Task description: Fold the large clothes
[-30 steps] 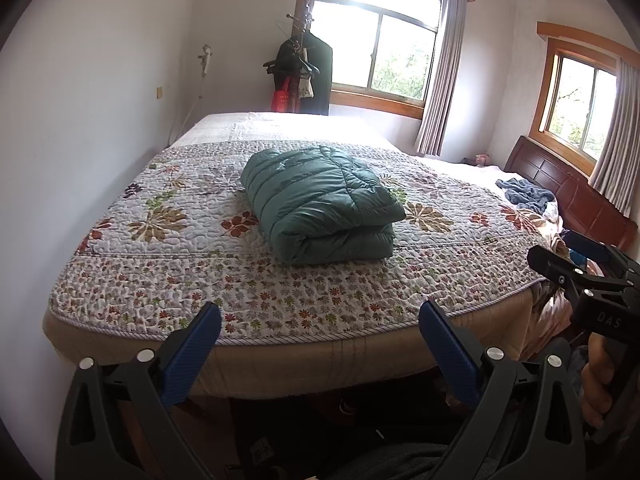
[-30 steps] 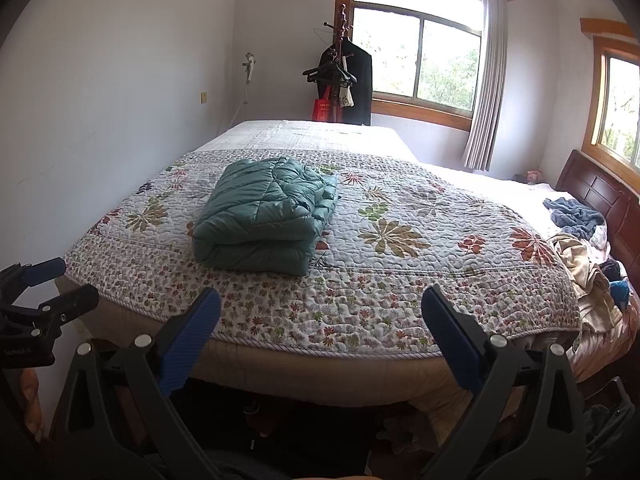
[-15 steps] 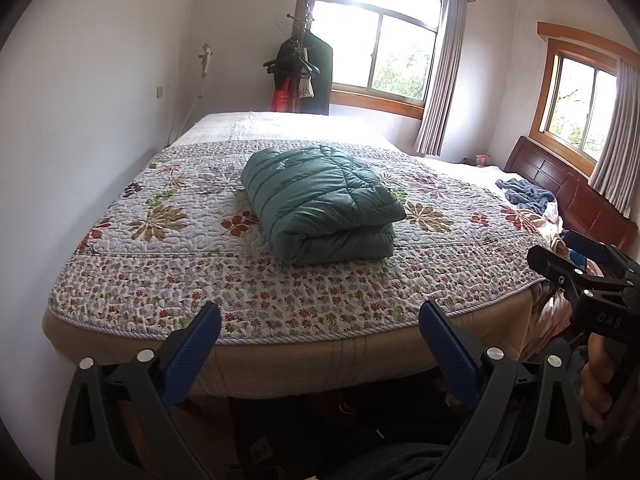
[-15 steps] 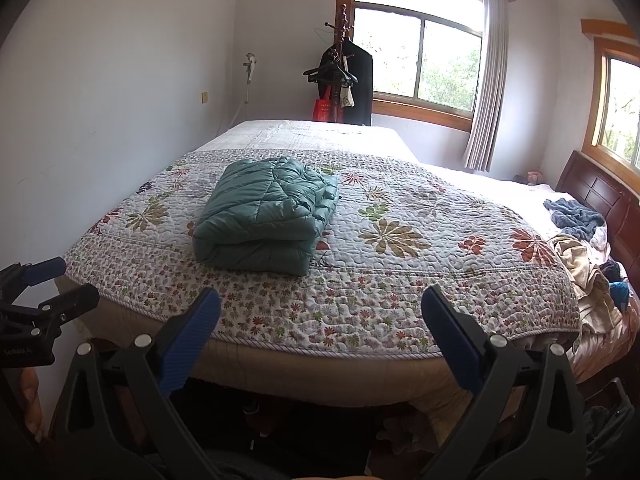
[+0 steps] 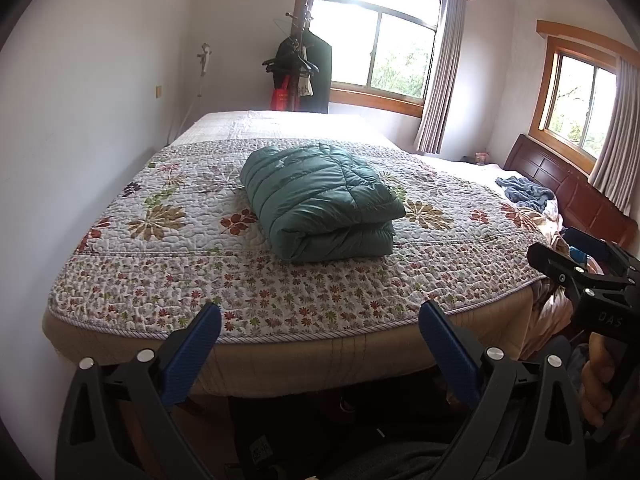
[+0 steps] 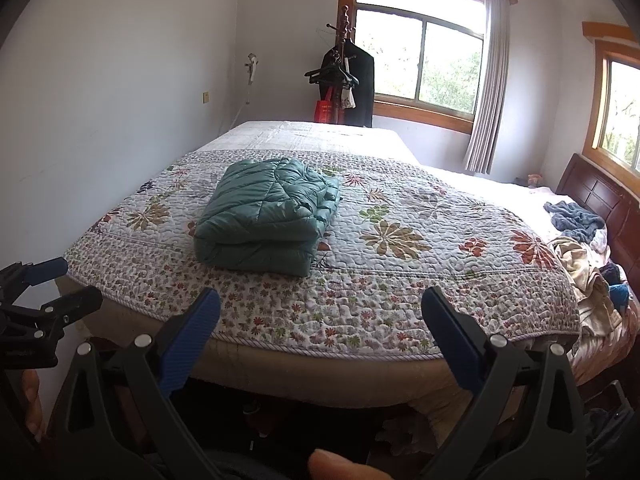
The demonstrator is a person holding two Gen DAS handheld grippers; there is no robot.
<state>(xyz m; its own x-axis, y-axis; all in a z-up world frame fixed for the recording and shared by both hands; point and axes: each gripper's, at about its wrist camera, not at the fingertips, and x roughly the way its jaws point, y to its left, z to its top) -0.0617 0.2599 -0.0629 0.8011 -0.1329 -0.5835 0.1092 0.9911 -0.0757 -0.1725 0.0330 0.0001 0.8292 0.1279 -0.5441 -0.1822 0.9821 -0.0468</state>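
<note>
A teal quilted down jacket (image 5: 320,204) (image 6: 268,220) lies folded into a thick bundle on the floral bedspread (image 5: 168,264) (image 6: 400,292), toward the left half of the bed. My left gripper (image 5: 320,320) is held back from the bed's near edge, open, with nothing between its blue pads. My right gripper (image 6: 320,312) hangs likewise off the near edge, open and empty. Each gripper shows in the other's view: the right gripper (image 5: 576,256) at the far right, the left gripper (image 6: 52,284) at the far left.
A coat stand (image 5: 298,76) with dark clothes stands by the window at the back. Loose clothes (image 6: 576,220) and a pile of fabric (image 6: 584,280) lie at the bed's right side by a wooden headboard (image 5: 572,192). A white wall runs along the left.
</note>
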